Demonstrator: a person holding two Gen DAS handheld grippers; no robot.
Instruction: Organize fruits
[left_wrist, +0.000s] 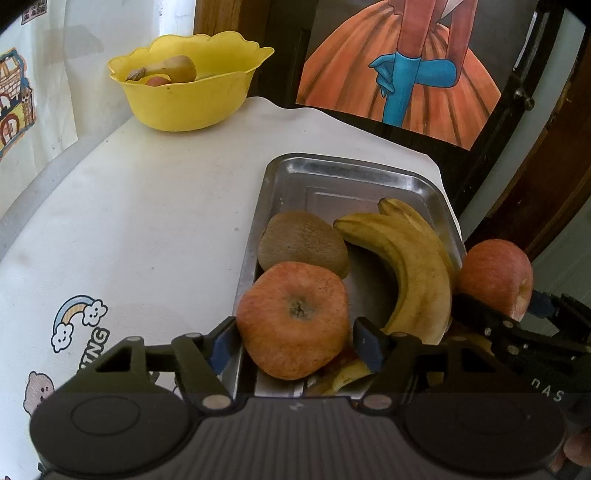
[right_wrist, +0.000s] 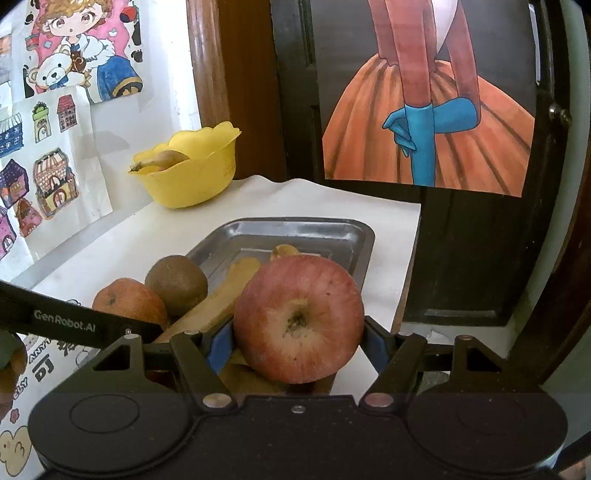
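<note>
Apples in both grippers right now: left gripper (left_wrist: 293, 338) is clamped on one apple (left_wrist: 293, 319) low over the tray (left_wrist: 417, 186), right gripper (right_wrist: 297, 341) is squeezing the other apple (right_wrist: 299, 319) at bottom center. Kiwi (left_wrist: 303, 243) and bananas (left_wrist: 410, 266) sit in the tray. Next, I reckon, both apples go to the yellow bowl (left_wrist: 192, 99) at upper left, dropped in gently.

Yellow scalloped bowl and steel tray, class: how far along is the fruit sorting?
Done: the yellow scalloped plastic bowl already holds a banana and a reddish fruit. In hand: the left gripper grips one red apple; the right gripper grips another red apple. Left: a brown kiwi and yellow bananas remain in the steel tray.
</note>
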